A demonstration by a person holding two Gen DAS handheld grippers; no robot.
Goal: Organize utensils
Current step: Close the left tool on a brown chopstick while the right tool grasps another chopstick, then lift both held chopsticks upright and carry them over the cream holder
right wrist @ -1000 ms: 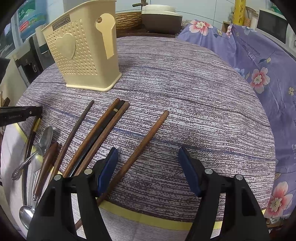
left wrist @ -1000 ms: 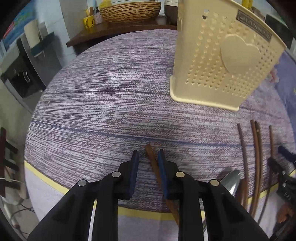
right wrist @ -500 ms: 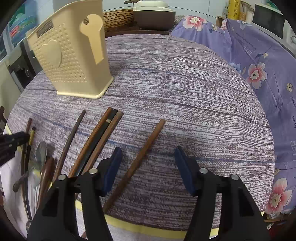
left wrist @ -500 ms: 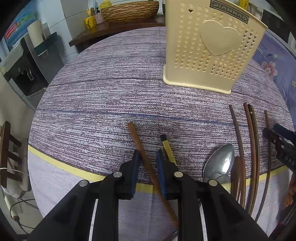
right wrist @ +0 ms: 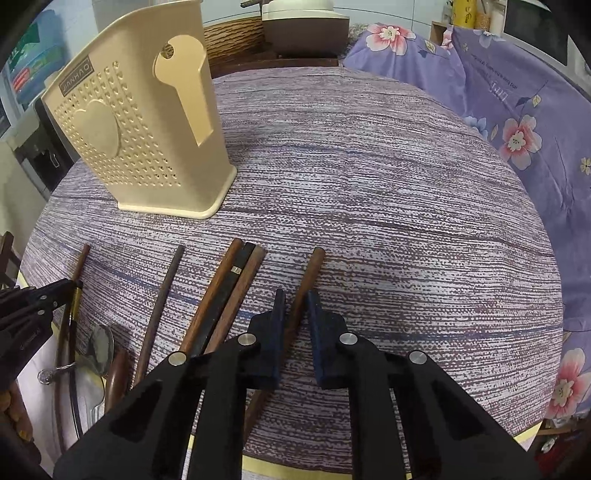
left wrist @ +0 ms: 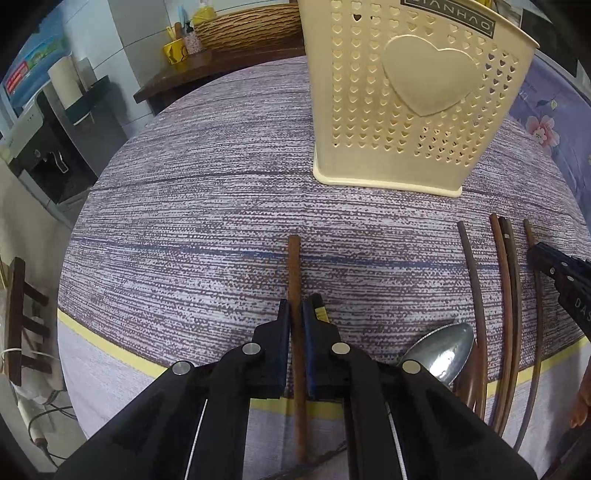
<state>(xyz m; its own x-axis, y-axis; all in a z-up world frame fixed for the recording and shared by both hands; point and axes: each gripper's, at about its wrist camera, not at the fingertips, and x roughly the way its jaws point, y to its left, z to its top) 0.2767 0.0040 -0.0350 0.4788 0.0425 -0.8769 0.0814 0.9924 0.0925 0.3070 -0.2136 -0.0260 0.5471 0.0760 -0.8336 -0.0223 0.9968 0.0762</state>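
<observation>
A cream perforated utensil holder (left wrist: 410, 107) with a raised heart stands at the back of the round table; it also shows in the right wrist view (right wrist: 144, 129). My left gripper (left wrist: 295, 314) is shut on a brown chopstick (left wrist: 294, 266) that points toward the holder. My right gripper (right wrist: 295, 302) has its jaws narrowed around another brown chopstick (right wrist: 308, 277) lying on the cloth, with a small gap on the right side. Several more dark chopsticks (right wrist: 225, 295) and a metal spoon (left wrist: 439, 350) lie between the two grippers.
The table has a purple striped cloth (right wrist: 369, 166) with a yellow band at its edge. A purple floral sheet (right wrist: 517, 122) lies to the right. A wicker basket (left wrist: 247, 26) and a side table stand behind. A black-and-gold chopstick (right wrist: 74, 310) lies by the left gripper.
My left gripper closed on the brown chopstick and turned it to point at the holder. My right gripper moved over the rightmost chopstick and its jaws narrowed around it.
</observation>
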